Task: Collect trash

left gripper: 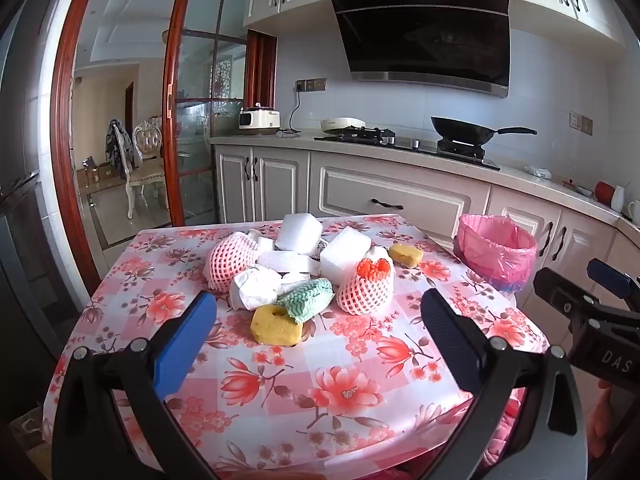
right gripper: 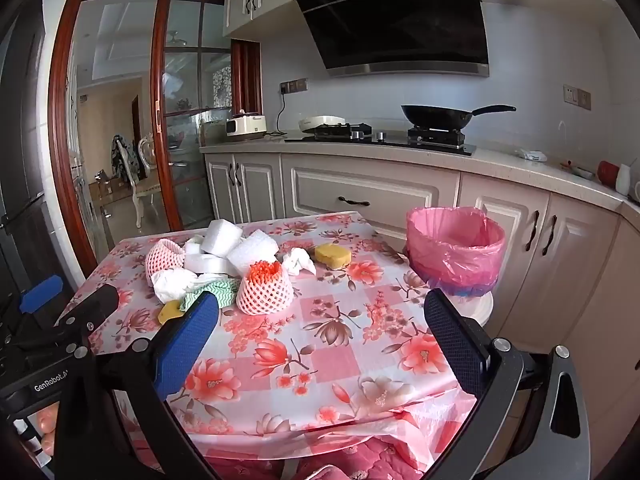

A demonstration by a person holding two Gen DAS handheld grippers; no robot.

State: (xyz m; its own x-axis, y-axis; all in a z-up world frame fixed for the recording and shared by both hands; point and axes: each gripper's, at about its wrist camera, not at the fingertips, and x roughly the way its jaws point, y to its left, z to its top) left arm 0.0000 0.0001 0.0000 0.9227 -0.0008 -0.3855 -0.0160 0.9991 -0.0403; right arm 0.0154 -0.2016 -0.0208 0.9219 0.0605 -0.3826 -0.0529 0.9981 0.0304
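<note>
A heap of trash lies mid-table: white foam blocks, two pink foam fruit nets, crumpled white paper, a green-striped cloth, a near yellow sponge and a far one. A bin with a pink liner stands at the table's right edge. My left gripper hangs open in front of the heap, holding nothing. My right gripper is open too, over bare cloth nearer the bin.
The flowered tablecloth drapes over the table's front edge. Behind run white cabinets and a counter with a stove and black wok. A glass sliding door stands at the left.
</note>
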